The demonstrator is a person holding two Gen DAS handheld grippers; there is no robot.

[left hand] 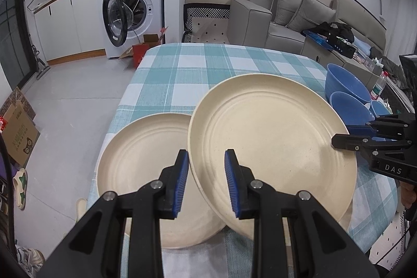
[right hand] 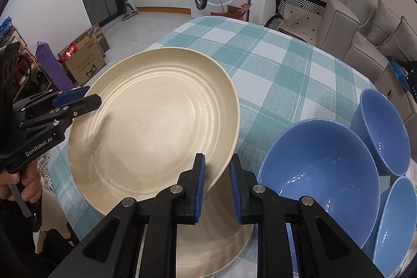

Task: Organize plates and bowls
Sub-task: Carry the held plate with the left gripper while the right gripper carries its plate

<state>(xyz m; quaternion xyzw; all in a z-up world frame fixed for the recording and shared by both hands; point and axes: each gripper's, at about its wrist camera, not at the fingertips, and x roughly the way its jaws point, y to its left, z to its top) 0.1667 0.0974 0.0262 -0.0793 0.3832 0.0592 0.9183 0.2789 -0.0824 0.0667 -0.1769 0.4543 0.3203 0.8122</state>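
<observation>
A large cream plate (left hand: 271, 145) is tilted up off the checked table, its near-left edge resting over a second cream plate (left hand: 140, 173) that lies flat. It also shows in the right wrist view (right hand: 153, 121), with another cream plate (right hand: 211, 233) under it. My left gripper (left hand: 206, 183) straddles the raised plate's rim with a gap between the pads. My right gripper (right hand: 216, 188) straddles the opposite rim, pads close to it. Three blue bowls (right hand: 320, 168) sit to the right.
The checked tablecloth (left hand: 208, 64) covers the table, whose left edge drops to the tiled floor. A washing machine with open door (left hand: 130, 12), cardboard boxes (right hand: 86, 61) and a grey sofa (left hand: 294, 17) stand beyond.
</observation>
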